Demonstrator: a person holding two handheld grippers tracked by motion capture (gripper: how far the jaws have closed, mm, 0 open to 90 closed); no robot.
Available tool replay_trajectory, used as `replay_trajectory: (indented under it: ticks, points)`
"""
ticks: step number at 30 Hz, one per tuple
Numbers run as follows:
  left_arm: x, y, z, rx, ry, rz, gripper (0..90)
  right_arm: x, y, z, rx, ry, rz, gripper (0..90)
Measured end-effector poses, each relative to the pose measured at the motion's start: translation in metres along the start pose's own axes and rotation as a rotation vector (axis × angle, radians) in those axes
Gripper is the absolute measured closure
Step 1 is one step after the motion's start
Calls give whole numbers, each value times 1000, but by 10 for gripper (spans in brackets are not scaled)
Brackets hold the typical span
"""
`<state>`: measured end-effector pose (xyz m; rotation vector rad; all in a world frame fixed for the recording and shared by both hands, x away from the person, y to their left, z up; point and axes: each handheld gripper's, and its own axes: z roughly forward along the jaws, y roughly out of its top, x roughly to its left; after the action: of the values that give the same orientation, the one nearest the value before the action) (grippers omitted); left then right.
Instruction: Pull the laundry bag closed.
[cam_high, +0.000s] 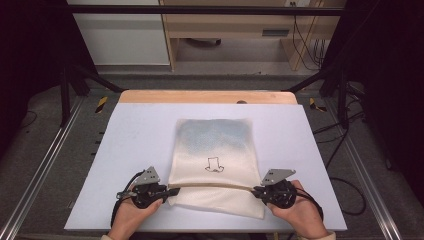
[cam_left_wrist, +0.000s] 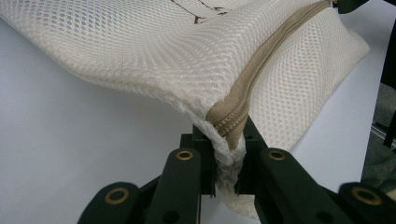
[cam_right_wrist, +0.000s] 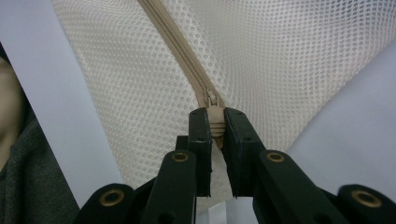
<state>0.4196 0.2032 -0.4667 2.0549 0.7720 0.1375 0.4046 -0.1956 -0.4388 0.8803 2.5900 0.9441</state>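
Plenty of open mat either side of the mesh bag and behind it; the bag itself blocks the middle, nothing else around.

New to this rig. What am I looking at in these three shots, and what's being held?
No robot arm here: a person holds a two-jaw tool in each hand. The high view looks down on the table from the person's side. The other two pictures come from cameras riding on each tool, looking along its black jaws.

On the pale mat lies a cream mesh bag with a beige zipper across its near end.

The left hand-held gripper is shut on the bag's corner at the zipper's end. The right hand-held gripper is shut on the zipper pull. The bag's near edge is lifted between them, so this looks like working the zipper, one side holding the bag steady.
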Motion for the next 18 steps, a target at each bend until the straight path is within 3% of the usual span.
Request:
replay_trajectory:
  ticks: [18]
  points:
    - [0,0,-2,-1,5,2,820,-6,-13,-1,22,-4,40,820]
